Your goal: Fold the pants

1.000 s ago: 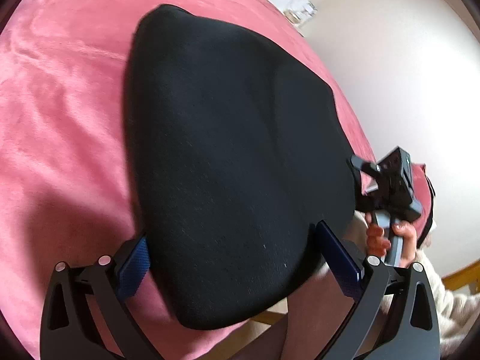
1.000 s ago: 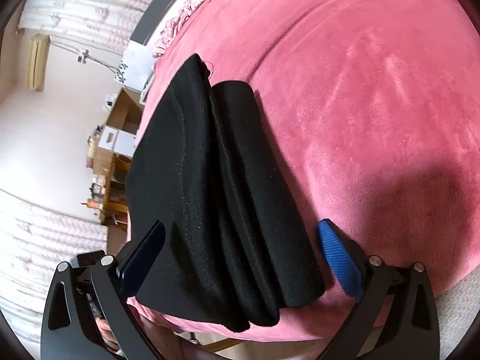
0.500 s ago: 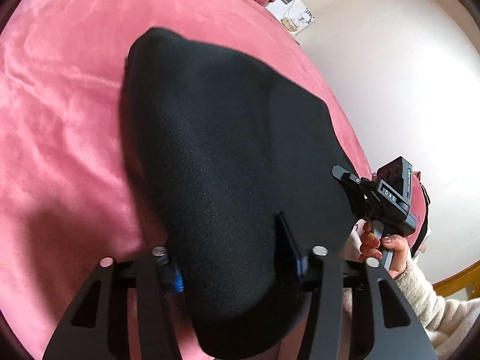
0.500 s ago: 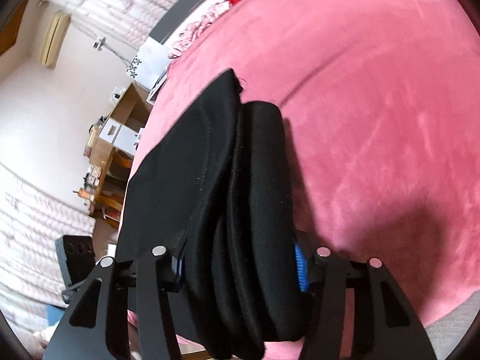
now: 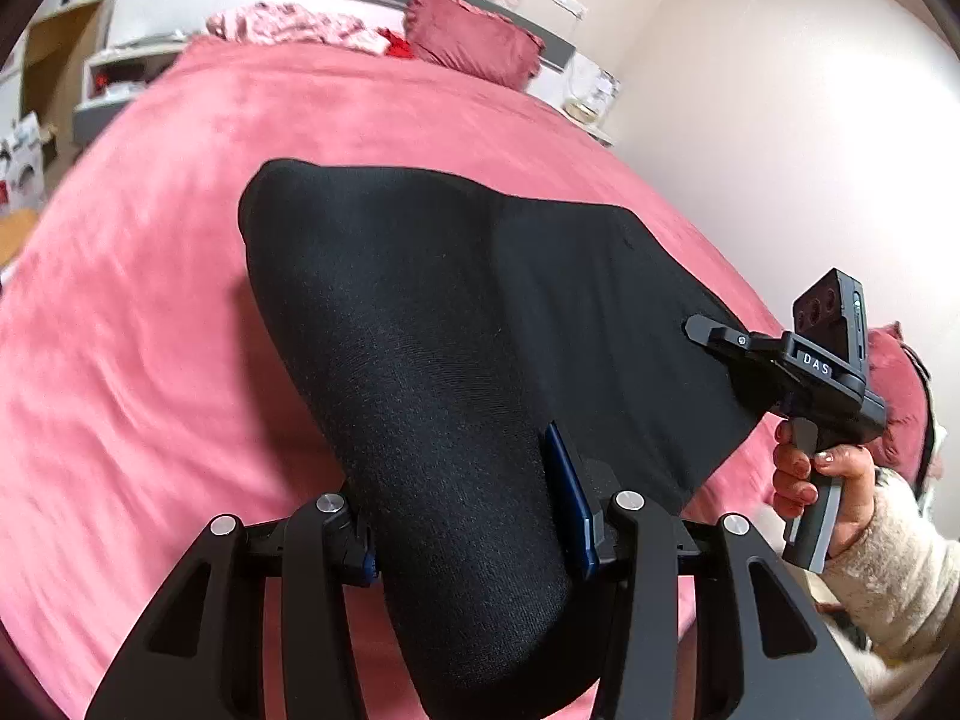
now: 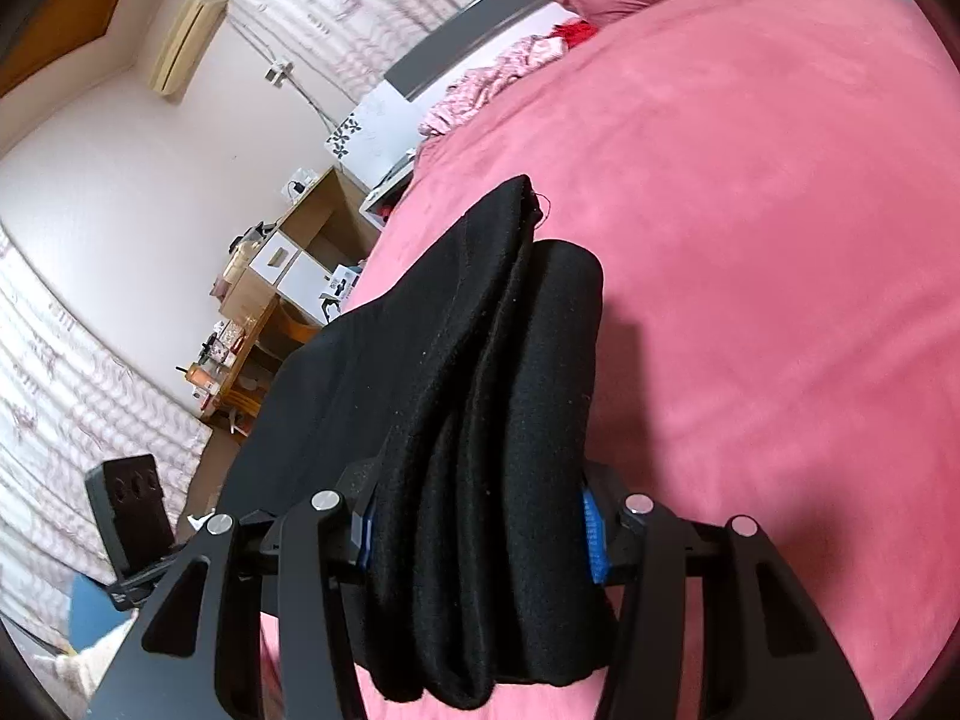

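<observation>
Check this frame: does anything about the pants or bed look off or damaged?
One small thing: a loose red thread sticks out at the far corner of the black pants. Otherwise nothing stands out; the pink bedspread looks clean.

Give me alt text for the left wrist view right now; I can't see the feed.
The left gripper is shut on a thick bunch of the black pants, whose far part lies on a pink bedspread. At the right, a hand holds the right gripper at the pants' other edge. Pillows and a headboard sit beyond.
</observation>
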`<state>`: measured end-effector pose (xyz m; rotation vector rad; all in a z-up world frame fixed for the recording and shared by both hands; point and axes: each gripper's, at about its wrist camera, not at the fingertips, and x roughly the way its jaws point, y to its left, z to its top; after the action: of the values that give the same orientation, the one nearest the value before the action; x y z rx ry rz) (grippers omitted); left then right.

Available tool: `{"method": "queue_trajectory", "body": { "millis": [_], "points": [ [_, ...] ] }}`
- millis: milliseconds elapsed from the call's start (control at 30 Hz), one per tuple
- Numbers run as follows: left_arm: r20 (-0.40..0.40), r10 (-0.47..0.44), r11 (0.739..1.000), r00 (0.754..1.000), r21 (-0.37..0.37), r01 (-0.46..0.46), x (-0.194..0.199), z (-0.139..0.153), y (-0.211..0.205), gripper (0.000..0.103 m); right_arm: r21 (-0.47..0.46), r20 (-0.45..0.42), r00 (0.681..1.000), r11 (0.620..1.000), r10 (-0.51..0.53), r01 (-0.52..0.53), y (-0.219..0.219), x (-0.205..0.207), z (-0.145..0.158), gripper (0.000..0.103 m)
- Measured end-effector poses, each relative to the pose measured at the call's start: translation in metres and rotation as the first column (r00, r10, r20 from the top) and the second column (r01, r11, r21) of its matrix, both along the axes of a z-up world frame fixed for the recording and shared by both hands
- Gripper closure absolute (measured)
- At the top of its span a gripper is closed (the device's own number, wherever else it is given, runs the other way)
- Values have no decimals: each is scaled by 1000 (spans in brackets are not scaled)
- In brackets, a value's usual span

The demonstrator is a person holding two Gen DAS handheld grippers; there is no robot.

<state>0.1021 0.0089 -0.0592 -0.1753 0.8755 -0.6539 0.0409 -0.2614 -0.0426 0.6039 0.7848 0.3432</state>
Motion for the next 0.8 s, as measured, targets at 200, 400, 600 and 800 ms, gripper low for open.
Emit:
{"method": "queue_trajectory", "body": {
  "millis": [200, 400, 600, 800],
  "points": [
    [66, 66, 997, 996, 40, -69, 60, 12, 18, 58, -10, 12, 1000, 1000, 1, -1, 17, 69, 1, 55],
    [96, 63, 993, 993, 94, -72, 115, -2, 15, 58, -33, 8, 999, 999, -35, 35, 11, 112, -27, 52],
    [71, 136, 982, 988, 123, -144, 129, -51, 10, 33, -203, -31, 990, 971, -136, 127, -2, 120, -62, 18],
    [98, 235, 965, 967, 95, -245, 113, -55, 20, 21, -264, -21, 985, 951, -172, 161, 6, 117, -55, 11]
  ]
}}
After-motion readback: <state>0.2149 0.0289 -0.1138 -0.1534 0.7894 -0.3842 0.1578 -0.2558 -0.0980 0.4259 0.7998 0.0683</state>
